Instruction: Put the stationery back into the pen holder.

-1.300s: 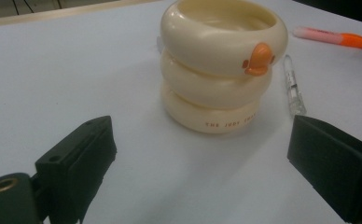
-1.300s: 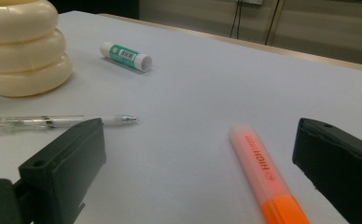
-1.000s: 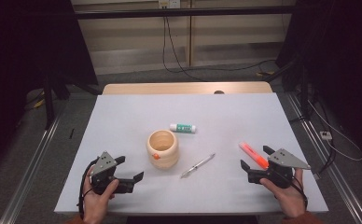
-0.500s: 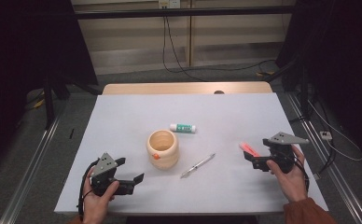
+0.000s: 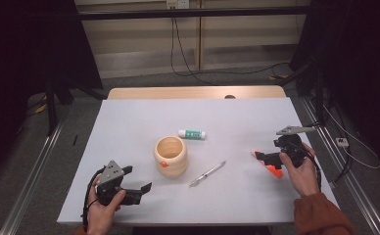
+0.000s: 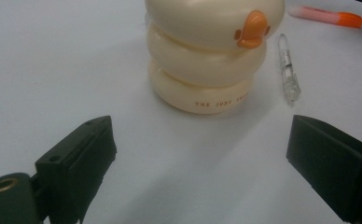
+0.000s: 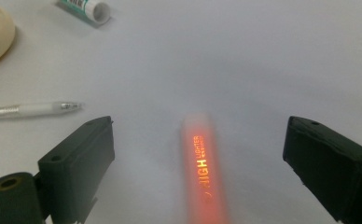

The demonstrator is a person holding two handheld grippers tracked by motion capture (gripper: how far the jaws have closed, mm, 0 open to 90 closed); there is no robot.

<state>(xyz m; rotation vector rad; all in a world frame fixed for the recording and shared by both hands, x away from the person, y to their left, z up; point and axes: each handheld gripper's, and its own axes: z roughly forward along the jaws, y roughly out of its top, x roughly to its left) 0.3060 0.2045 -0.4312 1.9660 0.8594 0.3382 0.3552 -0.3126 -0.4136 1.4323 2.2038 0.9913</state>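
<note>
An orange highlighter (image 7: 205, 171) lies on the white table (image 5: 129, 132), pointing away between the wide-apart jaws of my right gripper (image 7: 198, 135). From the high view, that right gripper (image 5: 266, 157) hovers over the highlighter (image 5: 274, 170) at the table's right side, open. A cream ring-shaped cup (image 5: 171, 156) with an orange knob stands mid-table. My left gripper (image 5: 138, 183) rests near the front left, open and empty. In the left gripper view the cup (image 6: 207, 56) stands just beyond the left gripper (image 6: 202, 140).
A clear pen (image 5: 207, 173) lies slanted right of the cup. A white and green glue stick (image 5: 192, 133) lies behind the cup. The table's right edge is close to the right hand. Bare table surface lies at the back and far left.
The right gripper has moved forward and a little left, and now straddles the highlighter. The left gripper has stayed put.
</note>
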